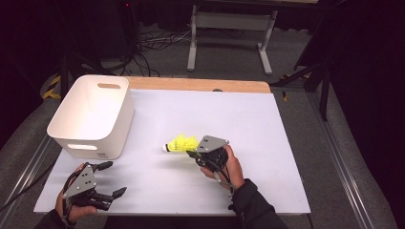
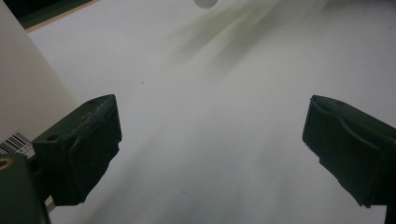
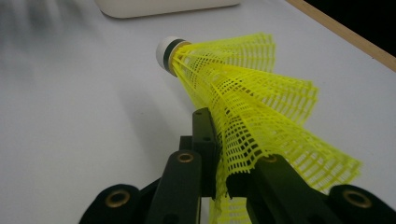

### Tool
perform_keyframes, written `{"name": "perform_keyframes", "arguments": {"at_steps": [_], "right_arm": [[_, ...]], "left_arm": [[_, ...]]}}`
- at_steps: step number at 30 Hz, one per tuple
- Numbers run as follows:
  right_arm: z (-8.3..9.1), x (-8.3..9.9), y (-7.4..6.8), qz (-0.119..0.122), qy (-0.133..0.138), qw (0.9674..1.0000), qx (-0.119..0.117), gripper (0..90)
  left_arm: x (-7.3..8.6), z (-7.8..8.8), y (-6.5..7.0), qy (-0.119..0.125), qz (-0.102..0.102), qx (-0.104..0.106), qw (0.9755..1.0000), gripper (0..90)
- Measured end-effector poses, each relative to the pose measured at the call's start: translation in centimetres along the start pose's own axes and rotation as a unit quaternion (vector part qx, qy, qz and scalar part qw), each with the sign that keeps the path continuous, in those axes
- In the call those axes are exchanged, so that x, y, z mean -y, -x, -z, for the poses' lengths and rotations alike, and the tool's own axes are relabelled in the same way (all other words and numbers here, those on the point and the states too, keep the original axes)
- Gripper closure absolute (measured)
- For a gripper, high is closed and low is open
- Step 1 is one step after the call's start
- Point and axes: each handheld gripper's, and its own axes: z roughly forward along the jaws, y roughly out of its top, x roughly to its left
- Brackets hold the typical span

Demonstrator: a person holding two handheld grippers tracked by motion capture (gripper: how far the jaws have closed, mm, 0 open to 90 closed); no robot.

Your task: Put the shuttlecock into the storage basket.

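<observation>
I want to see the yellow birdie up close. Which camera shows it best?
The right gripper view: the shuttlecock is large there, its net skirt pinched in the right tool and its white tip clear. The high view shows it small. The left gripper view catches just a blurry white bit at the top edge, perhaps its tip.

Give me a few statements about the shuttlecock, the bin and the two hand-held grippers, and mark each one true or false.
1. The right hand-held gripper is clamped on the yellow shuttlecock. True.
2. The shuttlecock lies inside the white bin. False: it is outside, held over the white table.
3. The left hand-held gripper is open and holds nothing. True.
4. The shuttlecock's skirt is red. False: it is yellow, with a white cork tip.
5. The white bin stands at the table's right. False: it stands at the left.
</observation>
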Motion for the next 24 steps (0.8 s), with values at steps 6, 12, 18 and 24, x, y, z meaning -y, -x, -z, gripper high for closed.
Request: {"name": "perform_keyframes", "arguments": {"at_steps": [6, 12, 18, 24], "right_arm": [[0.7, 0.1, -0.4, 0.012, 0.0, 0.9999, -0.003, 85.8], [1.2, 0.4, -0.6, 0.018, -0.004, 0.9998, -0.006, 85.8], [1.7, 0.7, -0.9, 0.024, -0.008, 0.9996, -0.01, 85.7], [2.1, 0.9, -1.1, 0.031, -0.013, 0.9994, -0.011, 85.7]], "left_arm": [[-0.1, -0.1, 0.1, -0.004, -0.004, -0.001, 1.0, 5.4], [-0.2, -0.3, 0.1, -0.008, -0.004, -0.001, 1.0, 5.5], [-0.3, -0.5, 0.3, -0.01, -0.003, 0.0, 0.9999, 5.6], [-0.5, -0.8, 0.4, -0.015, -0.007, -0.002, 0.9999, 5.8]]}}
